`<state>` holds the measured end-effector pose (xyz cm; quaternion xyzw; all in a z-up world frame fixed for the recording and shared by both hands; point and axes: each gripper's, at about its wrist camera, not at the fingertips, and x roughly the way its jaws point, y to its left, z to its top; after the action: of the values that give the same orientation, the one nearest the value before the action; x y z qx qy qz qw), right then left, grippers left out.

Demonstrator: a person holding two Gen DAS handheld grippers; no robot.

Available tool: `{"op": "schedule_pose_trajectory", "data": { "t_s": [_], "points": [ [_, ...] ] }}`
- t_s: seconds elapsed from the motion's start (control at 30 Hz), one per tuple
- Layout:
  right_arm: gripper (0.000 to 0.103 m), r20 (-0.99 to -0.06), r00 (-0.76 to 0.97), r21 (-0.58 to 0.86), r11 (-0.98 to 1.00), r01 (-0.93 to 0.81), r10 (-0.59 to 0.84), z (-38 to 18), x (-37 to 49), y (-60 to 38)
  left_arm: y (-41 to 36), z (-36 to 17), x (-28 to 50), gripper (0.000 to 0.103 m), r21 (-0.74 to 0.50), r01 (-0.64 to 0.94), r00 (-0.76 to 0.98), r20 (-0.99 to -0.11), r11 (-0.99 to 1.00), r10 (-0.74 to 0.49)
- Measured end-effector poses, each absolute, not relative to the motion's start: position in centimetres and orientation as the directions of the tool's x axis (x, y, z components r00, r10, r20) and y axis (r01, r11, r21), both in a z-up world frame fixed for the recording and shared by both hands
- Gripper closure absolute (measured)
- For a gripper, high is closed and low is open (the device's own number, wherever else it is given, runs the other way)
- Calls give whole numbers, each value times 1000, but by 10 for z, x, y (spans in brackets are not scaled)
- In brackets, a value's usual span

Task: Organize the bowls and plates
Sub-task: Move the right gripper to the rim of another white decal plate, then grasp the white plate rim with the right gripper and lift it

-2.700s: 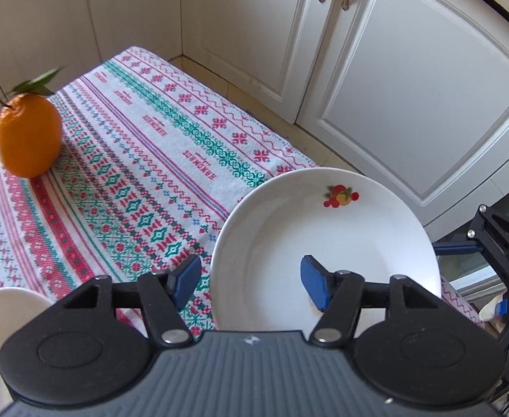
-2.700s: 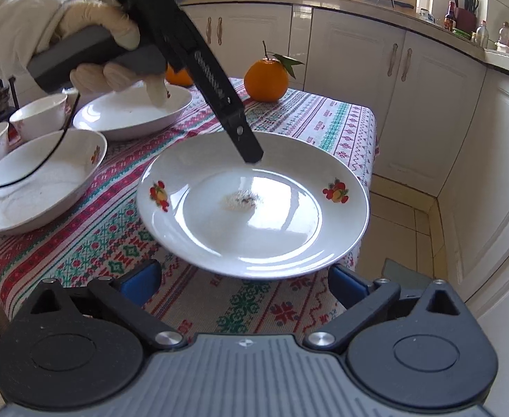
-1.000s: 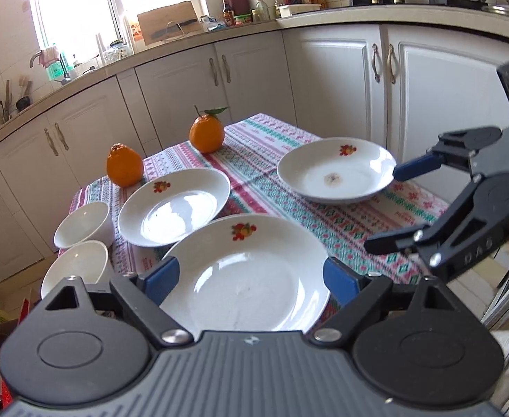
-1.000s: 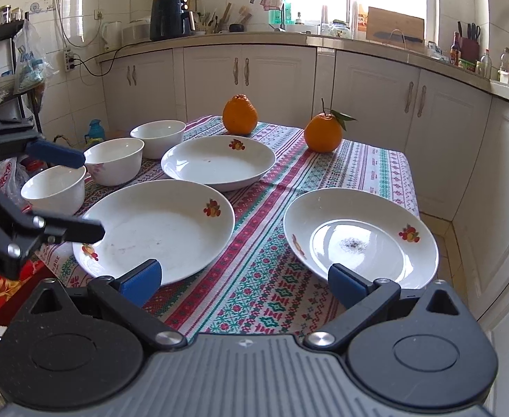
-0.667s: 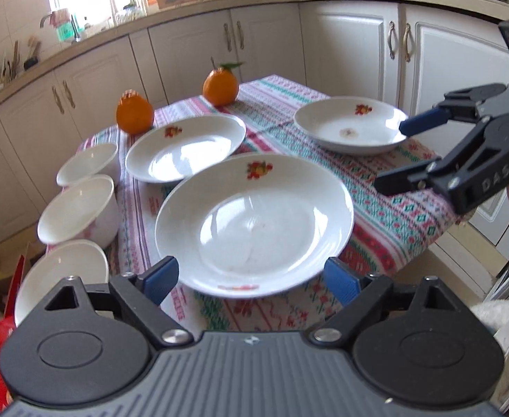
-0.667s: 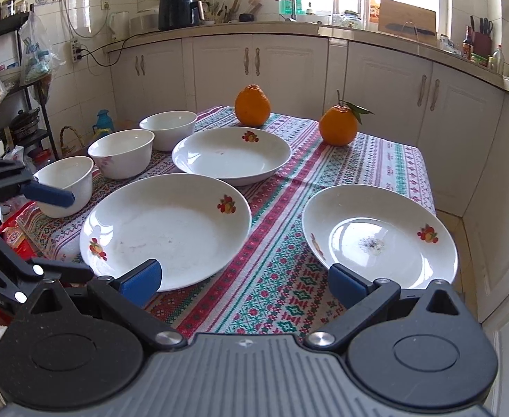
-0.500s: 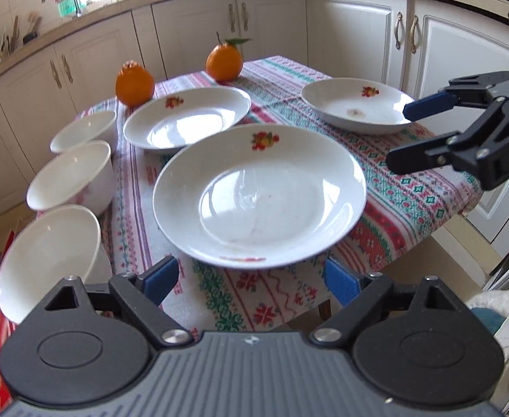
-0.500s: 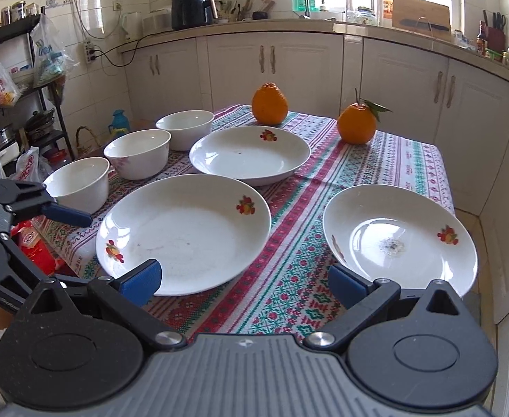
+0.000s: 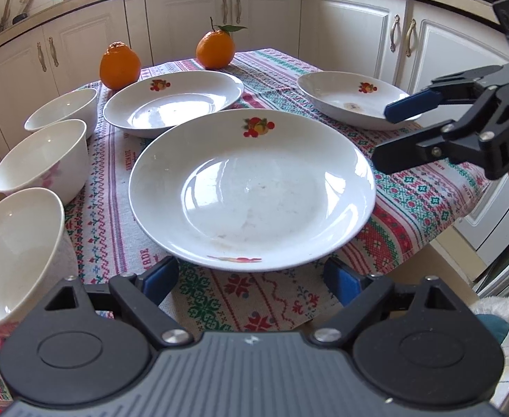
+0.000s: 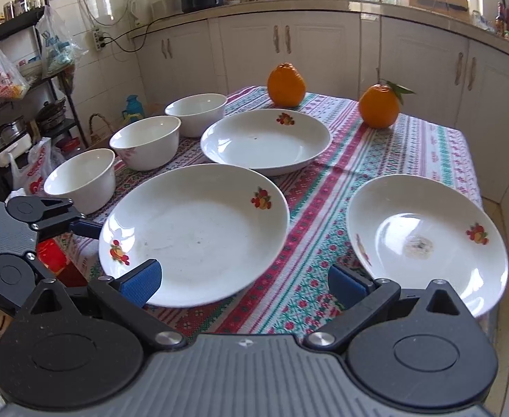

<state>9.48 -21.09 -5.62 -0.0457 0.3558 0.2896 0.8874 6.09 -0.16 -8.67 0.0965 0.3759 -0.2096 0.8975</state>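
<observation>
Over the tablecloth, both hand-held grippers tilt down, empty, agape.

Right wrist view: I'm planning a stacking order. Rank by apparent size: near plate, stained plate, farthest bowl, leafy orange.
1. near plate; its nearness inflates it
2. stained plate, possibly the same size
3. farthest bowl
4. leafy orange

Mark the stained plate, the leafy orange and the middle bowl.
stained plate [image 10: 418, 243], right wrist view, on the dirty spot in its well
leafy orange [image 10: 378, 106], right wrist view, middle of the fruit
middle bowl [image 10: 145, 142], right wrist view, on its inner wall
</observation>
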Motion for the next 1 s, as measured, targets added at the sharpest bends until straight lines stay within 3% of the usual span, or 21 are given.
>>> {"op": "schedule_pose_trajectory", "data": {
  "t_s": [0.2,0.83,1.0],
  "points": [
    [0,-683,533,112,793,-599,499,-57,114,-196,2,-89,64,4,3,435,637,-708,901,-305],
    [0,-742,384,161,701,-694,550,-64,184,-175,7,-86,63,11,-12,461,640,-688,887,-342],
    [11,-757,333,200,685,-701,562,-70,203,-169,8,-86,64,11,-5,475,640,-685,880,-349]
  ]
}}
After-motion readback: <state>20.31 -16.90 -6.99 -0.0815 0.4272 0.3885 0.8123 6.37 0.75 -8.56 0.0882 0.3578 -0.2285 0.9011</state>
